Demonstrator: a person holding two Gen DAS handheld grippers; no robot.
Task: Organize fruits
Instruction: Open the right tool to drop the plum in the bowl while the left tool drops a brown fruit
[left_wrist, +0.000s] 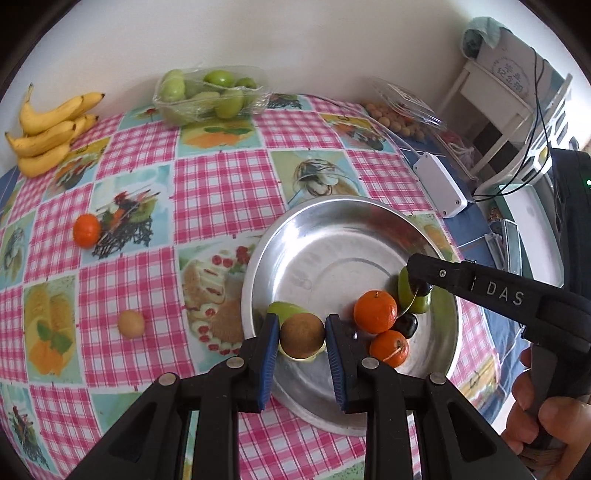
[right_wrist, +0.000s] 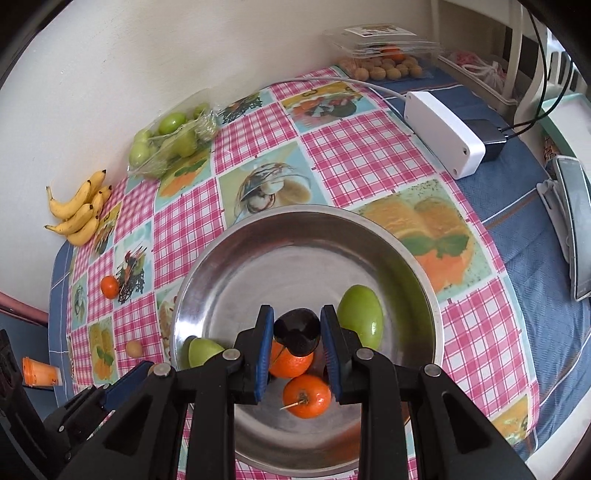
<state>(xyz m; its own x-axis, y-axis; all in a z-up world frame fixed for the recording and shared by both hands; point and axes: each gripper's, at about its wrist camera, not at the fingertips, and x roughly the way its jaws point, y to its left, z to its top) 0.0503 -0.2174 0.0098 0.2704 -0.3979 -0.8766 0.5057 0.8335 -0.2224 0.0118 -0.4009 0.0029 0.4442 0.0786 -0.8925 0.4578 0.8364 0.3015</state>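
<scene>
White letters "DAS" are showing on the right tool (left_wrist: 421, 286) in the left view, at right, beside the person's hand (left_wrist: 543, 417). The left tool (left_wrist: 302, 338) is gripping a brown fruit (left_wrist: 302, 336) over the bowl (left_wrist: 332, 214) near its lower left rim. The right tool (right_wrist: 297, 332) is clenching a dark fruit (right_wrist: 297, 329) (visible only in the right view), above two oranges (right_wrist: 306, 396) in the bowl. A green fruit (right_wrist: 360, 317) is lying beside it, long axis upright in frame. Bananas (right_wrist: 79, 212) are lying on the tabletop (right_wrist: 369, 147) at left.
</scene>
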